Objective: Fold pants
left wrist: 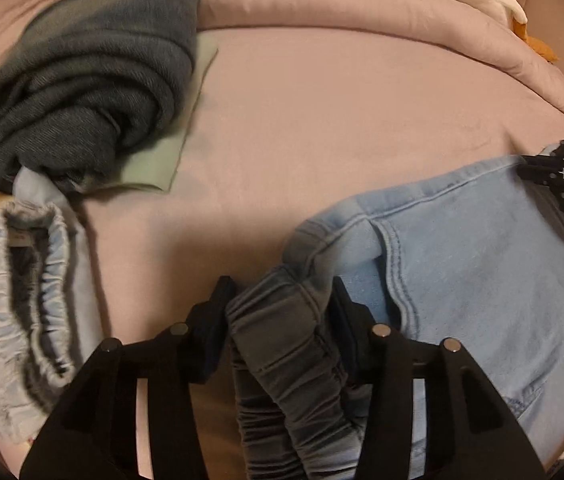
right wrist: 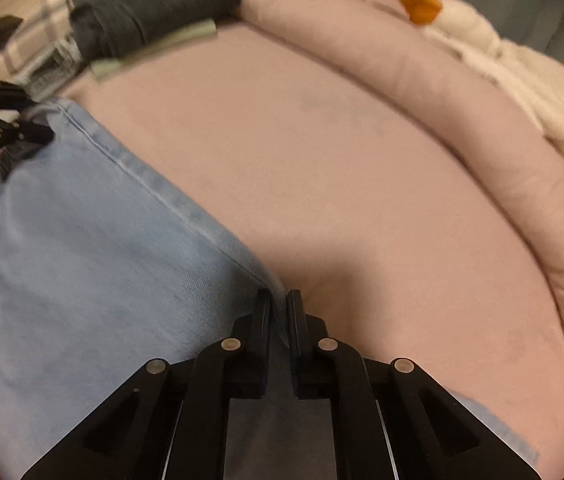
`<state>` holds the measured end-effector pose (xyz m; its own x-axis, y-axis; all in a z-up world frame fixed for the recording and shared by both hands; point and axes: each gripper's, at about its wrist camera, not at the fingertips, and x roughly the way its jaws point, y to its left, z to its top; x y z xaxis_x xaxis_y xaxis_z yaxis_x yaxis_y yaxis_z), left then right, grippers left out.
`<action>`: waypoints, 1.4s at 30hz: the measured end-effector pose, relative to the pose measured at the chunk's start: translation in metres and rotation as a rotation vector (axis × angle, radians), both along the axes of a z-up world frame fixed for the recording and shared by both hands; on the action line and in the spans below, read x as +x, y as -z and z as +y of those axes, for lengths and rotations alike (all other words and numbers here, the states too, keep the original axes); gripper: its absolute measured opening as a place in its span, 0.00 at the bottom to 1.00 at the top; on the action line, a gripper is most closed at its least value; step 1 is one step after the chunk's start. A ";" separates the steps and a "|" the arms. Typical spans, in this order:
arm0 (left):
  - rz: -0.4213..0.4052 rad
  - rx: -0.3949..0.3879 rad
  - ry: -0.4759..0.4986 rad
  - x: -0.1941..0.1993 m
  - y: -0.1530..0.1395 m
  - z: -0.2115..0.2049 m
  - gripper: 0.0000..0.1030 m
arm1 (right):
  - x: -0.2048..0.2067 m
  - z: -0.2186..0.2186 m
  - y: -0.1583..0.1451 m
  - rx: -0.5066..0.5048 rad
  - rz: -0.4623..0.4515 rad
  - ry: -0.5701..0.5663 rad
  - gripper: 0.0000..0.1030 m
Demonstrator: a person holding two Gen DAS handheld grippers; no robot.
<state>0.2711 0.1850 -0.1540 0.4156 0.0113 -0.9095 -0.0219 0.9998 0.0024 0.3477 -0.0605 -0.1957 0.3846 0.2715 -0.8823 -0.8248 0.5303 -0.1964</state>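
Here the light blue pants (left wrist: 482, 264) lie on the pink bed (left wrist: 302, 120), the left hand-held gripper (left wrist: 278, 300) clamped on the gathered waistband and the right hand-held gripper (right wrist: 280, 304) pinched on the side seam, likely so the 2 grips spread them flat.

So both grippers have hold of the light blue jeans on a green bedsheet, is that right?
Not quite: the bedsheet is pink, not green, as the right wrist view shows. The left gripper and right gripper do both grip the light blue jeans.
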 end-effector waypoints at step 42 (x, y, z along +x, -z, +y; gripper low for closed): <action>-0.331 -0.893 -0.485 -0.282 0.000 0.011 0.41 | -0.287 -0.101 -0.012 0.017 -0.218 -0.062 0.06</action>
<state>-0.0107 0.1964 -0.1541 0.7735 -0.3728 -0.5126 -0.2828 0.5209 -0.8054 0.0605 -0.1614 -0.1841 0.5479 0.3148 -0.7751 -0.7949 0.4845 -0.3652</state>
